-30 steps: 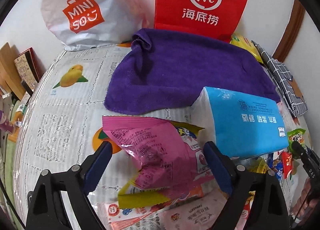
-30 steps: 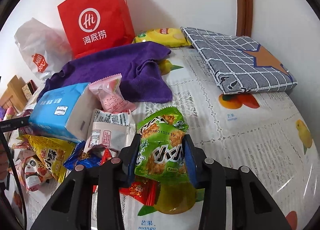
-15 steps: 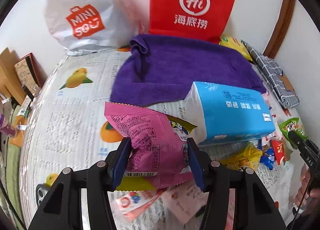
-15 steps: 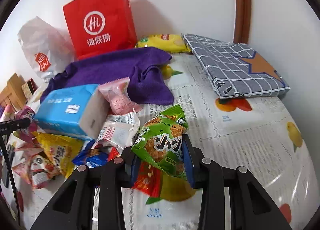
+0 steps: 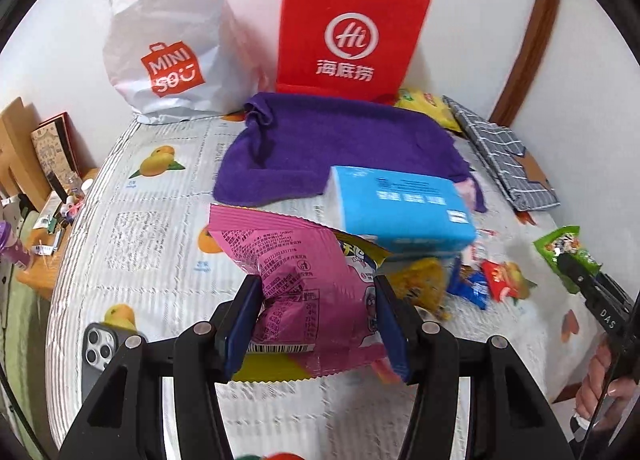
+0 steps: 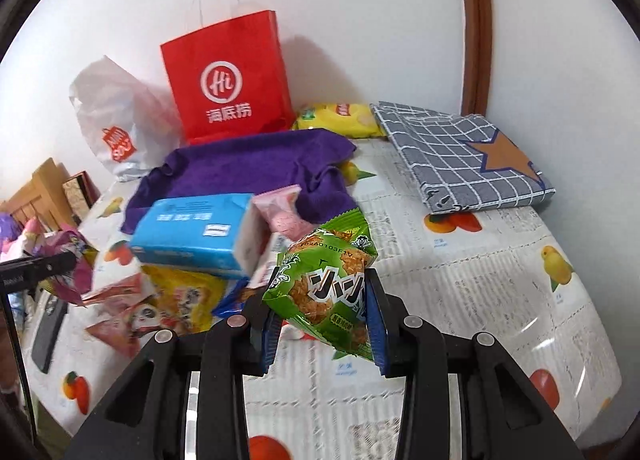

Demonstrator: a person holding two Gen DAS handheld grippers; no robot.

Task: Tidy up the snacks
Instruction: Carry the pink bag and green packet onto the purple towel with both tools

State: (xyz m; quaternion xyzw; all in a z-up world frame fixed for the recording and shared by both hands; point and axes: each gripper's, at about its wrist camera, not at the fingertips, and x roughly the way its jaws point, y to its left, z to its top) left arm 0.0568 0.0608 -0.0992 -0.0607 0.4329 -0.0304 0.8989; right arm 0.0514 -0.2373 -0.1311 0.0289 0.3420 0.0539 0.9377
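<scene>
Left tool [image 5: 316,324] pinches a pink snack packet [image 5: 296,280] between its blue pads, packet lifted clear of the table [image 5: 132,227]. Right tool [image 6: 322,324] clamps a green snack packet [image 6: 326,288], tilted, also off the surface.

Just left of the left tool, a phone [image 5: 98,348] lies camera-side up on the fruit-print tablecloth. A hand [image 5: 596,388] holding the right tool shows at the left view's right edge.

Behind both packets sits the loose snack pile: yellow panda-print bag [image 6: 184,300], red packet [image 5: 504,276], blue wrapper [image 5: 472,288], all touching or overlapping. A blue tissue pack [image 5: 396,211] rests on top of the pile, directly behind the pink packet. A small pale-pink sachet [image 6: 282,211] leans against its end.

Further back, a purple towel [image 5: 332,143] spreads across the table centre. To its right, a folded grey checked cloth [image 6: 464,155] with an orange star. A yellow chip bag [image 6: 336,119] lies between them, by the wall.

Against the wall: red paper bag [image 5: 348,27], upright, and a white Miniso plastic bag [image 5: 172,59] to its left.
</scene>
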